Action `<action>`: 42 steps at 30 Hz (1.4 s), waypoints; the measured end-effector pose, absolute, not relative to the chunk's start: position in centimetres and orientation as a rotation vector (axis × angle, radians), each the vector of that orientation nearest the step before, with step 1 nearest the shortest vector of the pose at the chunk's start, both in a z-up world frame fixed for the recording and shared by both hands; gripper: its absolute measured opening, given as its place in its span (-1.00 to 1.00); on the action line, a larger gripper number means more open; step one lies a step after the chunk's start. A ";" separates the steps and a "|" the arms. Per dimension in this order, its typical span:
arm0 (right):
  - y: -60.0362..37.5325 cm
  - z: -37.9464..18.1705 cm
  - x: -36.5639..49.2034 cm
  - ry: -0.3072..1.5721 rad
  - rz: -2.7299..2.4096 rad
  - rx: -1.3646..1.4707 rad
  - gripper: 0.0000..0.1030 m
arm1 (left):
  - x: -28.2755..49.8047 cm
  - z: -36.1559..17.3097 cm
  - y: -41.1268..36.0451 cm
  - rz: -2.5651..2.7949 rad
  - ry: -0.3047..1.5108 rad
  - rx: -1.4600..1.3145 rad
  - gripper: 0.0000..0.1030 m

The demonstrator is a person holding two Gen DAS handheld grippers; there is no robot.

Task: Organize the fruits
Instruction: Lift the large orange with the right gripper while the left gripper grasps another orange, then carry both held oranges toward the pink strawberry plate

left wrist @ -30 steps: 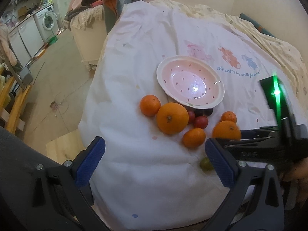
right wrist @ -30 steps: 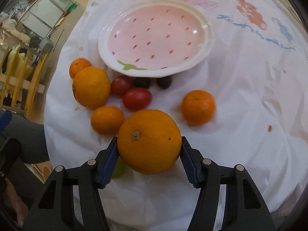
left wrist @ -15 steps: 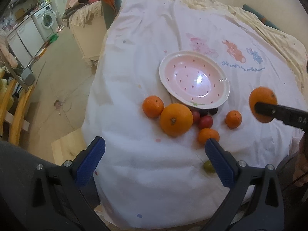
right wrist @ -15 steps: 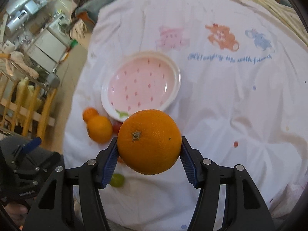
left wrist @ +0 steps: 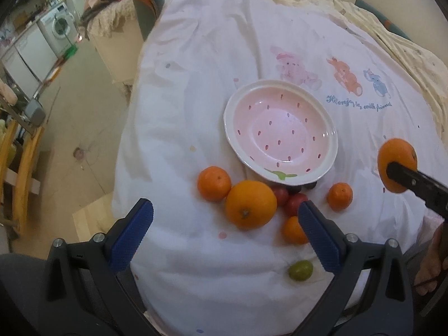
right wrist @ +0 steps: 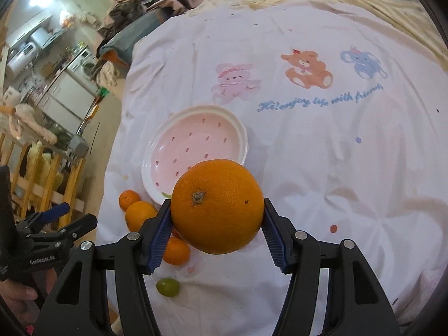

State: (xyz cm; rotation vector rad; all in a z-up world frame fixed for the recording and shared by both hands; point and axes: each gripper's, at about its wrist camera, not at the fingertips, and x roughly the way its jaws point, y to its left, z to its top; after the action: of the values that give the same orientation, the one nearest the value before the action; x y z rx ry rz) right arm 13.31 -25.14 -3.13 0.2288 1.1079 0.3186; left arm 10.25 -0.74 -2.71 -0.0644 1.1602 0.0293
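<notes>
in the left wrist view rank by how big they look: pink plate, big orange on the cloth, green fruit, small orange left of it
1. pink plate
2. big orange
3. small orange
4. green fruit, though it lies nearest the camera

Each gripper is black plastic with two long fingers. The left gripper (left wrist: 225, 233) and the right gripper (right wrist: 217, 233) have bumpy blue pads (left wrist: 130, 235) and round silver screws (right wrist: 133, 236).
</notes>
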 end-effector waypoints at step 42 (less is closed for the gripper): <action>-26.2 -4.6 14.8 1.165 0.279 0.278 0.22 | 12.9 -9.2 -4.4 0.081 1.482 -0.178 0.04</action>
State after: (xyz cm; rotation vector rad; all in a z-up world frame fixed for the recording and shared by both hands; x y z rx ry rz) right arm 14.82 -26.25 -4.58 0.2777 1.1646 0.2793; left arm 12.90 -4.36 -9.16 -0.1779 1.4819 0.0807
